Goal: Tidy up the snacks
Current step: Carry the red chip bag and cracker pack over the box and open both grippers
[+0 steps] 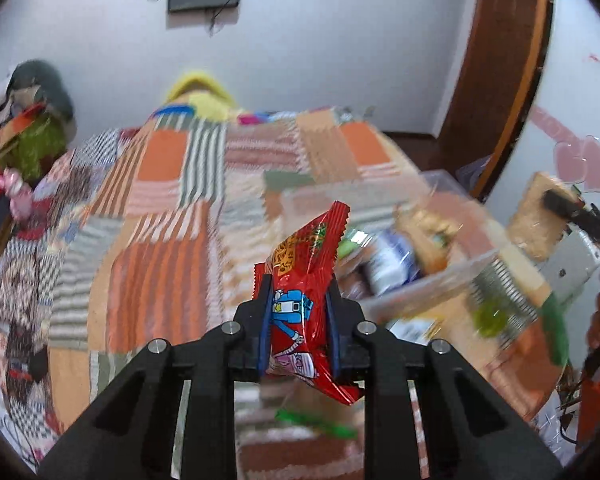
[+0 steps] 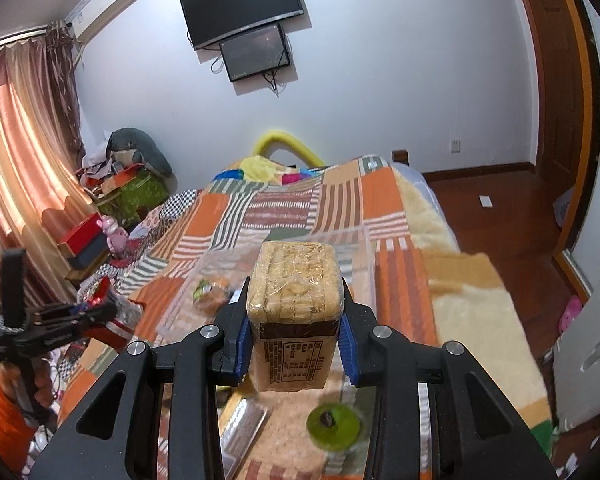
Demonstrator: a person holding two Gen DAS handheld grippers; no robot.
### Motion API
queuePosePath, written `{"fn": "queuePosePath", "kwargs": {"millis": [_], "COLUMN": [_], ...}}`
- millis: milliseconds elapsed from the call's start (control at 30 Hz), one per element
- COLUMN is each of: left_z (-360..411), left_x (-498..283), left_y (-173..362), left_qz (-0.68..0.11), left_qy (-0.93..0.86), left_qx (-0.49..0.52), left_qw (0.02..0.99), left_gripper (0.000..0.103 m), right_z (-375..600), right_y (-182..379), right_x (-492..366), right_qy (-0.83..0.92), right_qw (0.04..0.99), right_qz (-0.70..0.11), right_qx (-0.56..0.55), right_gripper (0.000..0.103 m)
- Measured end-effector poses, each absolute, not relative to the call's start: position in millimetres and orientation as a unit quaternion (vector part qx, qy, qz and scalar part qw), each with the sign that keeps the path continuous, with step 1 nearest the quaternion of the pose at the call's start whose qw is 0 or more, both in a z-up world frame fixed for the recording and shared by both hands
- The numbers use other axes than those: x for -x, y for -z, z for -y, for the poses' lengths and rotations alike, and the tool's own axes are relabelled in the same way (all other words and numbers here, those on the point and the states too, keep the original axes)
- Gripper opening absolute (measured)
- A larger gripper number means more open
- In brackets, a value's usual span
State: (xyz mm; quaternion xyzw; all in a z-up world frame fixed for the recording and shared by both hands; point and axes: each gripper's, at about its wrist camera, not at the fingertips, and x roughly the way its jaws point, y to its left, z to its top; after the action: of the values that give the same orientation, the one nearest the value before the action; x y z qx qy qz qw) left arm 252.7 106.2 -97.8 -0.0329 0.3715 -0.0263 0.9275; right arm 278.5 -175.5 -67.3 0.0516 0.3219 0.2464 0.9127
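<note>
My left gripper [image 1: 298, 312] is shut on a red foil snack packet [image 1: 304, 300] with a cartoon figure, held above the bed. It also shows at the left of the right wrist view [image 2: 96, 308]. My right gripper [image 2: 294, 320] is shut on a clear-wrapped tan cracker pack [image 2: 294, 292] with a printed label, held above the bed; that pack shows at the right of the left wrist view [image 1: 538, 220]. A clear plastic bin [image 1: 440, 248] with several snacks sits on the bed, ahead of both grippers; it also shows in the right wrist view [image 2: 364, 248].
A patchwork bedspread [image 2: 268, 208] covers the bed. A green round snack [image 2: 332, 424] and a silvery packet [image 2: 244, 428] lie below the right gripper. A green wrapper [image 1: 320, 424] lies under the left gripper. Wooden floor [image 2: 500, 220] and door are right; clutter [image 2: 124, 184] is left.
</note>
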Motion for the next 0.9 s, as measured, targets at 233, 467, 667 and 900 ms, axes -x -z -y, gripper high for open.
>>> {"fn": "queuePosePath", "kwargs": {"millis": [233,467,667,900], "left_z": [-68,-47,-26,-7], "left_x": [-292,-342,-370,-384], "left_y": [76,85,100,114], "left_qz": [-0.335,-0.331,-0.324,-0.333], "left_qy": [0.030,0.025,0.030,0.037], "left_qx": [0.015,0.030,0.023,0.006], "left_qw": [0.942,0.943,0.945,0.942], "left_gripper": [0.022,0.022,0.022,0.026], "right_z": [166,155,149,140], "right_y": [63,75,91,106], "right_x": [-302,-331,-350,-355], "right_qy": [-0.252,-0.250,-0.238,-0.230], "right_qw": [0.916,0.914,0.912,0.911], "right_qz": [-0.311,-0.319,-0.335,-0.339], "right_qx": [-0.039,-0.024,-0.001,0.049], "right_gripper": [0.032,0.032,0.032,0.032]}}
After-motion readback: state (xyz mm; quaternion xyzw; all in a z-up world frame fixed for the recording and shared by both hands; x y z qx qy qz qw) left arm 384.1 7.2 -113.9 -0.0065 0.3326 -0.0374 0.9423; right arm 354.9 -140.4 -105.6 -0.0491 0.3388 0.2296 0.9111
